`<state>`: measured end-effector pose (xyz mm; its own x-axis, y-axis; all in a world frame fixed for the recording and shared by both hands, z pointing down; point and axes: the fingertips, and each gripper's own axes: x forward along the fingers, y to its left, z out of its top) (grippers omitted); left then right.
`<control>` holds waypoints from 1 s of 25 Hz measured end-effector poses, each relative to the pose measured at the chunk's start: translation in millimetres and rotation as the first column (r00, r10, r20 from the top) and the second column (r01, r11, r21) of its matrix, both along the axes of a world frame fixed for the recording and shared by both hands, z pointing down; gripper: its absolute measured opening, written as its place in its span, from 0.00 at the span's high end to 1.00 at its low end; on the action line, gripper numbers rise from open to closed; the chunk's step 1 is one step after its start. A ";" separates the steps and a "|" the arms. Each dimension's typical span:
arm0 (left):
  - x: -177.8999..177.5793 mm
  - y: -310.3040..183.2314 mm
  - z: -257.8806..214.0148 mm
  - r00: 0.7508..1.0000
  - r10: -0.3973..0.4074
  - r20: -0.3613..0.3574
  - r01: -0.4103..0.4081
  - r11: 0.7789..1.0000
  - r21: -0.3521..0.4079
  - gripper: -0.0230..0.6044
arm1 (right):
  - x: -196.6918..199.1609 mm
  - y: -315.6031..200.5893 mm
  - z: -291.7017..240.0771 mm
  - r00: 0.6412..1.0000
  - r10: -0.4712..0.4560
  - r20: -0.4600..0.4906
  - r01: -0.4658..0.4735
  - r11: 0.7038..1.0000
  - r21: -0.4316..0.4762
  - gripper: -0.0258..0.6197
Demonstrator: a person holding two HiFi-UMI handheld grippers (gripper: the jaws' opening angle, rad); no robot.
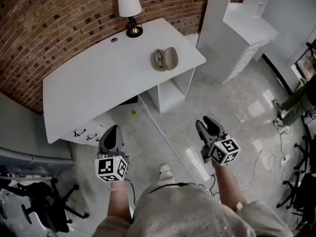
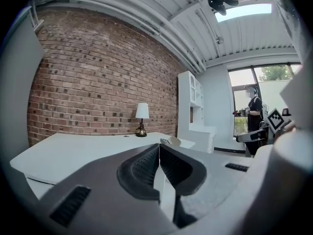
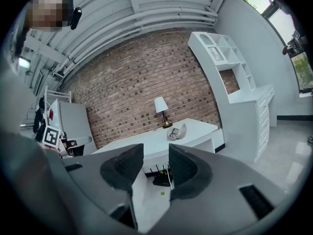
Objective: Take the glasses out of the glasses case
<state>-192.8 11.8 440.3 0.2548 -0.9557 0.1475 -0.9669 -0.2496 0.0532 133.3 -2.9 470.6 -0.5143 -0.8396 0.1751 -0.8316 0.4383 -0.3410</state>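
The open glasses case (image 1: 171, 58) lies on the white worktop (image 1: 89, 83) near its right edge, with the glasses (image 1: 159, 59) inside. A lamp (image 1: 130, 11) stands behind it. Both tongs are held above the floor, well apart from the worktop, pointing toward it. The left tongs (image 1: 112, 130) are together; the right tongs (image 1: 205, 123) are apart, with nothing between.

There is one table (image 1: 89, 85). On it I count one lamp (image 1: 129, 11), one case (image 1: 171, 58) and one pair of glasses (image 1: 159, 59). There are two tongs: the left tongs (image 1: 113, 130) and the right tongs (image 1: 205, 123). There is one shelf unit (image 1: 244, 26).
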 end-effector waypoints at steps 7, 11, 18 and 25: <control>-8.6 -27.2 6.2 1.000 0.011 -0.017 -0.011 1.000 0.003 0.95 | -14.2 -25.6 -0.4 1.000 0.008 0.004 -0.008 1.000 0.002 0.70; -9.2 -32.8 7.3 1.000 0.023 -0.020 -0.023 1.000 0.005 0.95 | -10.9 -30.0 1.3 1.000 0.017 -0.021 -0.017 1.000 0.000 0.70; -9.9 -50.8 3.5 1.000 0.028 -0.008 -0.028 0.999 0.017 0.95 | -10.0 -58.9 0.8 0.999 0.027 0.028 -0.027 1.000 0.001 0.70; -11.2 -99.5 8.8 1.000 -0.011 -0.028 0.011 1.000 0.013 0.95 | -19.4 -125.5 2.8 1.000 -0.015 0.013 0.015 1.000 0.013 0.70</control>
